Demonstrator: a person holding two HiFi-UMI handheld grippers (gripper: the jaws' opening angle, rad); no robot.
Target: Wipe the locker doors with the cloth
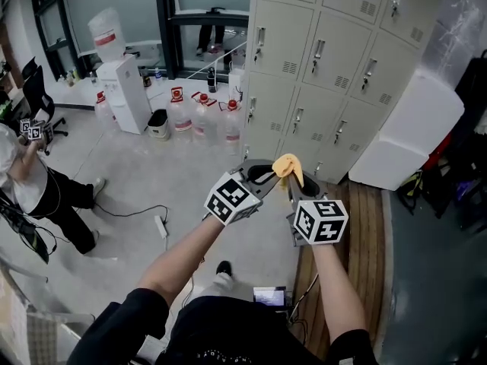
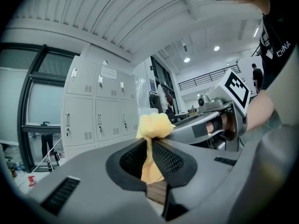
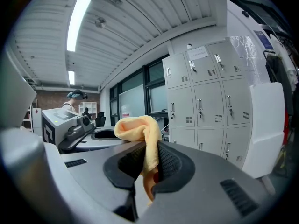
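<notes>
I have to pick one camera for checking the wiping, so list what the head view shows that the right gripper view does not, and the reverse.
Head view only: clear water bottles with red caps standing on the floor, and a white power strip lying there. Right gripper view only: the long ceiling light strip, a white paper notice on a top locker door, and the right gripper with its jaws closed on the cloth. Both: the yellow cloth and the grey metal lockers.

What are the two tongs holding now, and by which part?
Both grip one yellow cloth. The left tongs and the right tongs each pinch a thin fold of it; the bunched rest sits beyond their tips.
</notes>
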